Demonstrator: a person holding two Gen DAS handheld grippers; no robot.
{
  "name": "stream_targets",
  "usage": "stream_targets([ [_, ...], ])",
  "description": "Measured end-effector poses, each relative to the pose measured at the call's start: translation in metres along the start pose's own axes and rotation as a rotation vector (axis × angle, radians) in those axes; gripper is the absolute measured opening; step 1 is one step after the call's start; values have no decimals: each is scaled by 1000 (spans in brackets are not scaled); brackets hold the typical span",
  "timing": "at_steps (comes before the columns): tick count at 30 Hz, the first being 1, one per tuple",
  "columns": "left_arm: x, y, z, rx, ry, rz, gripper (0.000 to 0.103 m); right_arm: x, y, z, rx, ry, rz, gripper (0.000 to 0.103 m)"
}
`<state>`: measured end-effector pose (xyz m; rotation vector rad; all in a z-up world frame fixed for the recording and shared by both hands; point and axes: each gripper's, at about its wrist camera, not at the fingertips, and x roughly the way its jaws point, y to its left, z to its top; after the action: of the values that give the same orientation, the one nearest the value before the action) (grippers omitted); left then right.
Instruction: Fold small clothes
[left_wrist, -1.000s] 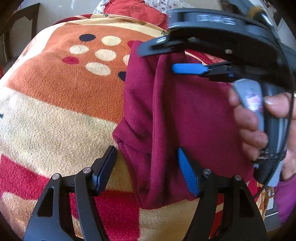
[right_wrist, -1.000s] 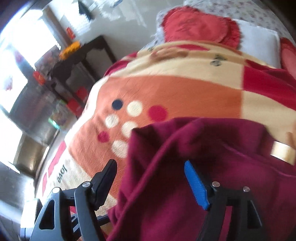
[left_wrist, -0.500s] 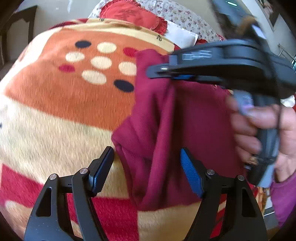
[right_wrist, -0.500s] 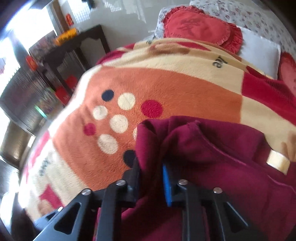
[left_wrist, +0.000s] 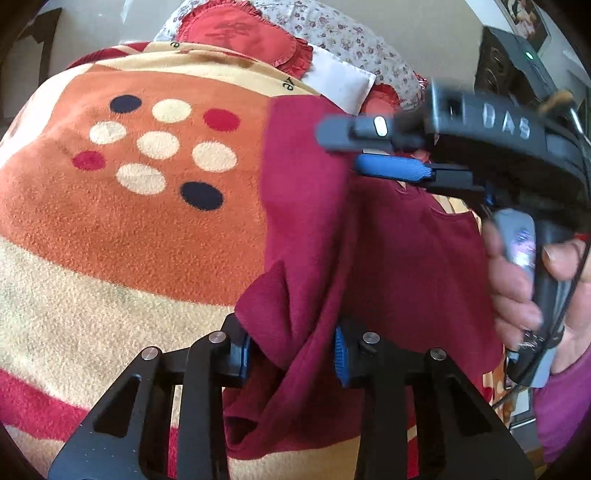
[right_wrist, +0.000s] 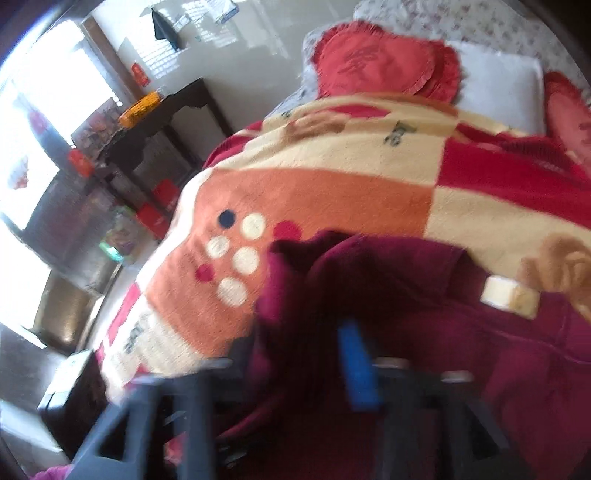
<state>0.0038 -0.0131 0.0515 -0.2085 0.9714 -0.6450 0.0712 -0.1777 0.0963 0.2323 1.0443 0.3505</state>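
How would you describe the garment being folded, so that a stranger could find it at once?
Look at the large fleece blanket with orange, cream and red blocks that covers the bed. On its right side, past the cluster of coloured dots, lies the dark maroon garment. It is the only plain, unpatterned cloth there, and it carries a small cream label.

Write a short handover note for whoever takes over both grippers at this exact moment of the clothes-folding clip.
Left gripper: fingers bracket a bunched fold of the maroon garment at its near edge; firm pinch cannot be confirmed.
Right gripper: reaches in over the garment's far edge, fingers apart with no cloth seen between them; its own view is motion-blurred.
Garment: lies on the patterned blanket, left side rumpled and doubled over, beige neck label showing.
Done: one rough side fold started.
Left: flatten it, fold the other side, then fold in half.
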Motion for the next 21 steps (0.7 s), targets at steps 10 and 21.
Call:
stream_targets([
  [10, -7, -12, -3, 27, 4, 42, 32, 52, 16, 8, -33, 98, -117, 32],
  [21, -9, -24, -13, 51, 28, 71, 46, -17, -8, -3, 16, -15, 10, 16],
])
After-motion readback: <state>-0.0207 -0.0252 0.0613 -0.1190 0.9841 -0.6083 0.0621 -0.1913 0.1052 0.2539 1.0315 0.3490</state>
